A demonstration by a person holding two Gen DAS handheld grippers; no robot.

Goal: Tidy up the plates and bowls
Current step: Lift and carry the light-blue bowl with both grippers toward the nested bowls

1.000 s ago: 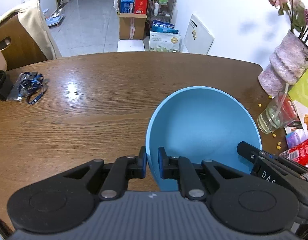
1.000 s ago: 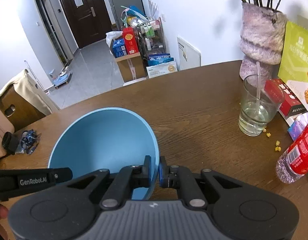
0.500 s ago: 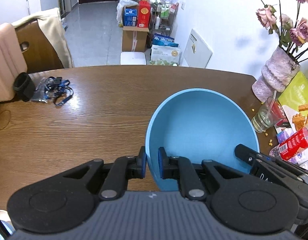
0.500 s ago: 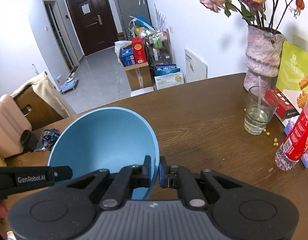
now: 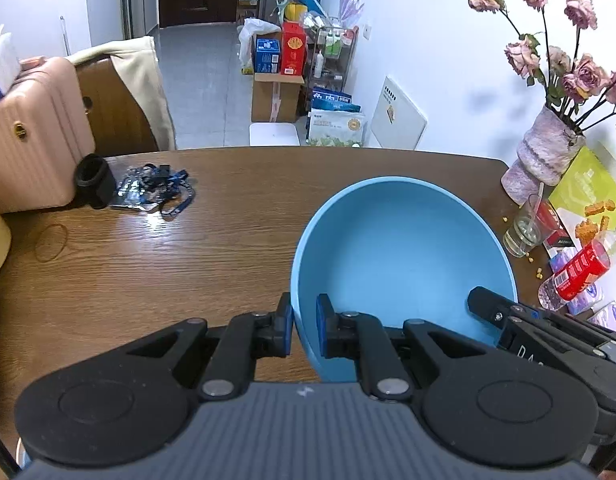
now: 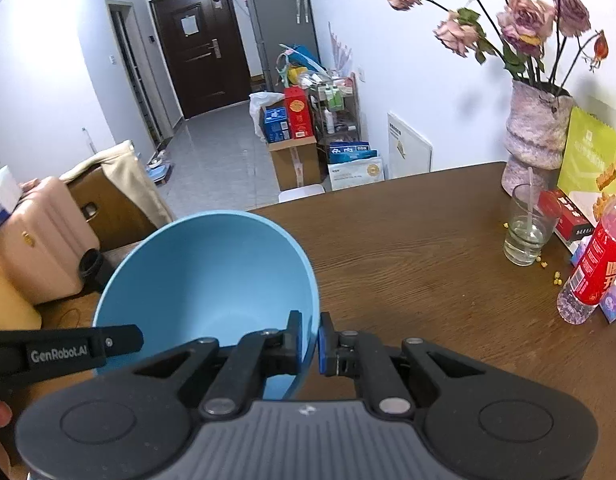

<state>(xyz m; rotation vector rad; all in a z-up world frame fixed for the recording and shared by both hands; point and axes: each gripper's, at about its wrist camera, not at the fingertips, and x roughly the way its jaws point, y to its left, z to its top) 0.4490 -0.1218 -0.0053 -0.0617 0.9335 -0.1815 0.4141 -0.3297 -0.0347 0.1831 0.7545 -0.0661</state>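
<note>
A large light-blue bowl hangs above the brown wooden table, held from both sides. My left gripper is shut on the bowl's left rim, one pad inside and one outside. My right gripper is shut on the bowl's right rim in the same way. In the left wrist view the right gripper's black finger shows at the bowl's far rim. In the right wrist view the left gripper's finger reaches in from the left. The bowl is empty inside.
A vase of dried roses, a glass of water with a straw, a red-labelled bottle and snack packs crowd the table's right side. A pink suitcase, a black cup and a blue lanyard lie at the left.
Both grippers have risen and drawn back with the bowl between them. More of the table, the suitcase and the flowers have come into view.
</note>
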